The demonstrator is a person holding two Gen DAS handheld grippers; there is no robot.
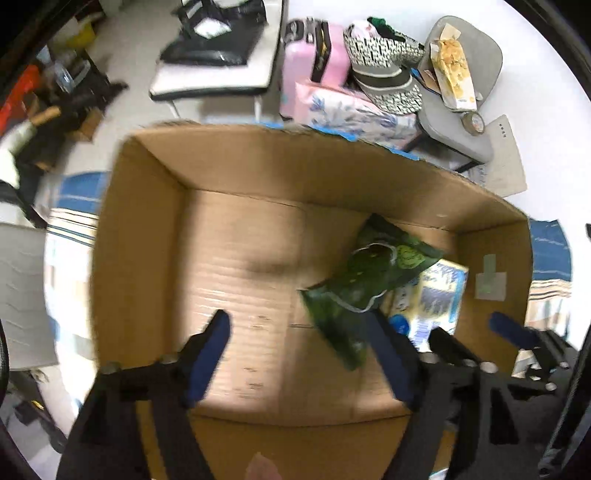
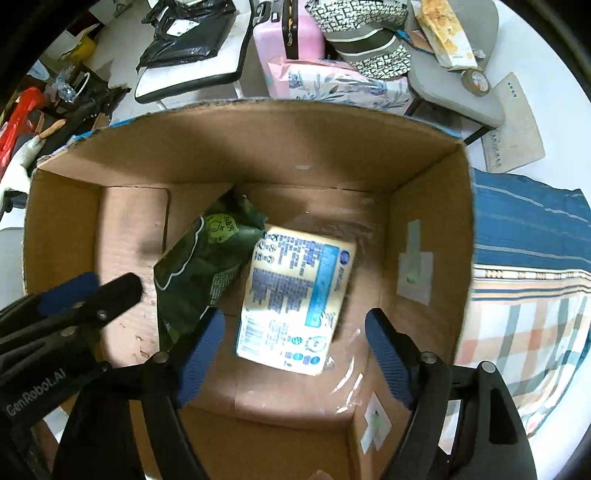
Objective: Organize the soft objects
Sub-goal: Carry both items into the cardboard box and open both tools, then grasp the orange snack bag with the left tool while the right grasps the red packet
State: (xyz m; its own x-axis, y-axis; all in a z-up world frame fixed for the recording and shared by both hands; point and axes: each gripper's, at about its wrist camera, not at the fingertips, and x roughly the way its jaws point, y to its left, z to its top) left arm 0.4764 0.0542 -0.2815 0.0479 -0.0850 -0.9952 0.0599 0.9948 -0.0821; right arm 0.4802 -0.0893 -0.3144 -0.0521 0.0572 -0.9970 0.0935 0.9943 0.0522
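An open cardboard box holds a dark green soft packet and a pale yellow pack with blue print beside it on the box floor. My left gripper is open and empty above the box floor, its right finger close to the green packet. My right gripper is open and empty, its fingers either side of the yellow pack's near end. The right gripper also shows at the lower right of the left wrist view.
The box sits on a blue striped and checked cloth. Behind it stand a pink suitcase, a floral pink bag, patterned hats, a grey chair with a yellow packet, and a black bag on a white seat.
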